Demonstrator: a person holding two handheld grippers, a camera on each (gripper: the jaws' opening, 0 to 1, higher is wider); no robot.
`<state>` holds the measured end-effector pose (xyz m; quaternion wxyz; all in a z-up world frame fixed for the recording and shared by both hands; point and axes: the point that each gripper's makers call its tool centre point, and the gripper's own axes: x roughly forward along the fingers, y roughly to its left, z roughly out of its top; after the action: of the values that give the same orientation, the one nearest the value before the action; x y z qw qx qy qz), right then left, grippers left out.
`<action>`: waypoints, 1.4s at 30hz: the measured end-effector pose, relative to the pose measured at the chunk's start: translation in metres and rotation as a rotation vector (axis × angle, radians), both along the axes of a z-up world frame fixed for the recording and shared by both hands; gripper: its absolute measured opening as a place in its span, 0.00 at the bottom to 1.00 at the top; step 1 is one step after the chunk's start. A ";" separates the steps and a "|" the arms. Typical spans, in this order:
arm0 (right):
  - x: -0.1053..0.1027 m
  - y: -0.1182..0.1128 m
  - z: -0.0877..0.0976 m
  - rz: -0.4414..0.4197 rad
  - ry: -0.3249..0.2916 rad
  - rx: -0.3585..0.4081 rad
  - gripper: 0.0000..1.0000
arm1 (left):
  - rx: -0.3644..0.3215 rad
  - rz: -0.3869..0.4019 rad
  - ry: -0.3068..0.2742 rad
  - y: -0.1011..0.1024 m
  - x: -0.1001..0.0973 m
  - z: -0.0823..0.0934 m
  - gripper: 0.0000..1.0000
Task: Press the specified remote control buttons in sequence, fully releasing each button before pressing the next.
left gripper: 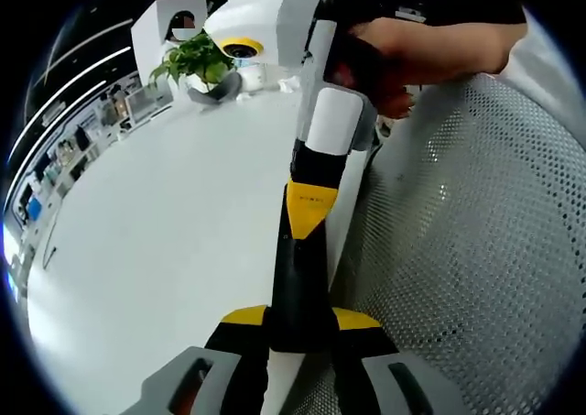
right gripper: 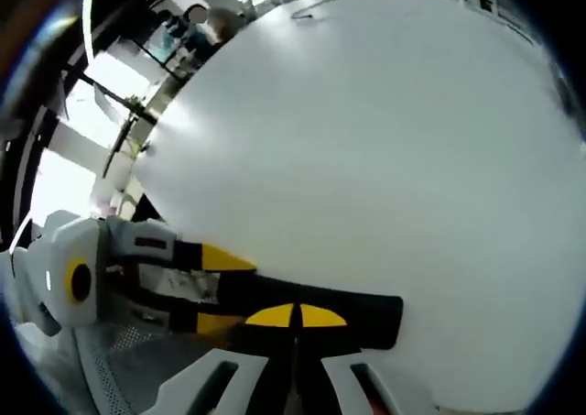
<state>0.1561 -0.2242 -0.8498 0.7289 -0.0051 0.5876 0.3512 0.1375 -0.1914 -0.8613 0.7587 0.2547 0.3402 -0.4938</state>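
**Left clamping remote, right tip bearing down on it**

Left gripper (left gripper: 299, 319) is pinching the near end of a black remote (left gripper: 298, 278); its two yellow-tipped fingers (left gripper: 243, 316) are sitting one on each side of the body. The remote is hanging in the air over the white table (left gripper: 165, 250), running away from the left jaws towards the far side.

Right gripper (left gripper: 307, 209) is coming in from the far side in the left gripper view, with a person's hand (left gripper: 430, 44) wrapping its white handle. Its yellow tip is resting on the remote's top face. A small dark marking is showing on that tip, too small to read.

In the right gripper view the right gripper (right gripper: 296, 316) is showing its yellow fingertips (right gripper: 270, 316) pressed together, only a thin seam between them, lying on the remote (right gripper: 366, 314). The left gripper (right gripper: 220, 291) is entering from the left there, gripping the remote's left end.

No buttons, brand or print are reading on the remote from either view; its face is looking plain black.

A white perforated mesh surface (left gripper: 467, 250) is lying right of the table, and a potted green plant (left gripper: 197, 62) is standing at the far edge
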 end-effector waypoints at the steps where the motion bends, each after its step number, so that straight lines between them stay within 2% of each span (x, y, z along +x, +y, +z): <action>1: 0.000 0.000 0.000 -0.003 0.003 0.002 0.00 | 0.000 0.000 0.000 0.000 0.000 0.000 0.25; 5: 0.003 -0.003 -0.001 -0.055 0.055 0.044 0.00 | 0.000 0.000 -0.001 0.000 0.000 0.000 0.25; 10: 0.002 -0.002 -0.001 -0.047 0.056 0.032 0.00 | 0.005 -0.004 -0.003 0.000 0.000 0.000 0.25; 14: 0.003 -0.003 -0.001 -0.095 0.101 0.058 0.00 | 0.004 -0.003 -0.002 0.000 0.000 0.000 0.25; 18: 0.000 -0.003 0.000 -0.083 0.111 0.047 0.00 | 0.004 -0.003 -0.002 0.000 0.000 0.000 0.25; 25: -0.006 -0.008 -0.001 -0.094 0.169 0.020 0.00 | 0.004 -0.003 -0.002 0.000 0.000 0.000 0.25; 35: -0.008 -0.008 -0.002 -0.065 0.153 0.006 0.00 | 0.006 -0.005 -0.005 0.000 0.000 0.000 0.25; 42: -0.014 -0.006 -0.004 0.013 0.111 -0.036 0.00 | 0.005 -0.003 -0.003 0.000 0.000 -0.001 0.25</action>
<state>0.1420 -0.2298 -0.8537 0.6928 -0.0027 0.6333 0.3449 0.1377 -0.1916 -0.8620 0.7579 0.2578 0.3397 -0.4937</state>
